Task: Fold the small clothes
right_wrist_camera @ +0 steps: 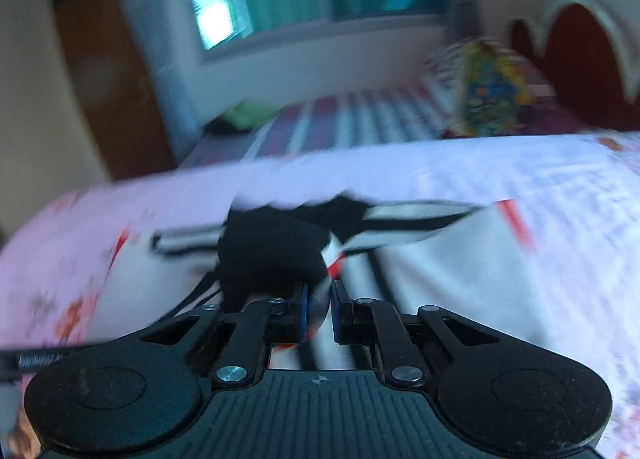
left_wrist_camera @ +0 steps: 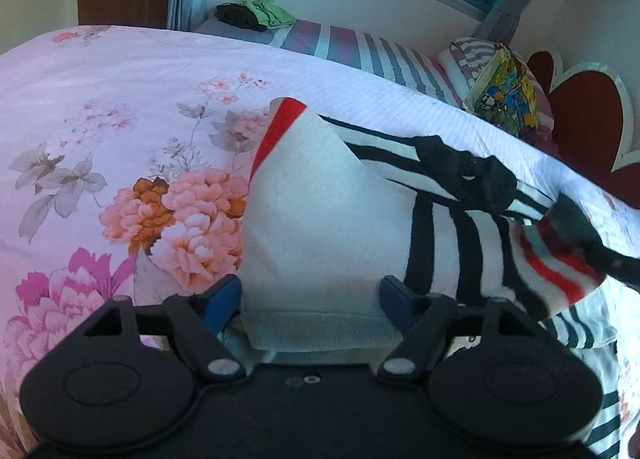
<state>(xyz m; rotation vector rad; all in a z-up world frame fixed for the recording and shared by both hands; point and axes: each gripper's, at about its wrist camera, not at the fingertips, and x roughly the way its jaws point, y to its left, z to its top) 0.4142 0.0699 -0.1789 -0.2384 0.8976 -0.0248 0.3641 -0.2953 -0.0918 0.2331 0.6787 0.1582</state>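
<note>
The little shirt [left_wrist_camera: 320, 219] looks like soft matt knit cloth, the bedsheet [left_wrist_camera: 120, 107] is woven printed cotton-ish stuff, and the left claw [left_wrist_camera: 310, 299] is matt black plastic with shiny metal rivets.

Left gripper [left_wrist_camera: 310, 299]: points steeply down, jaws spread wide. Blue pads [left_wrist_camera: 222, 301] stand either side of a white cloth [left_wrist_camera: 320, 219] fold; whether they press it cannot be told.

Right gripper [right_wrist_camera: 319, 311]: tilted down, less steeply, jaws nearly together, pads [right_wrist_camera: 304, 313] pinching a bunched edge of the cloth. Its view is smeared by motion blur. In the left wrist view the right gripper shows as a dark blurred shape at the right edge, gripping the cloth's striped part.
</note>
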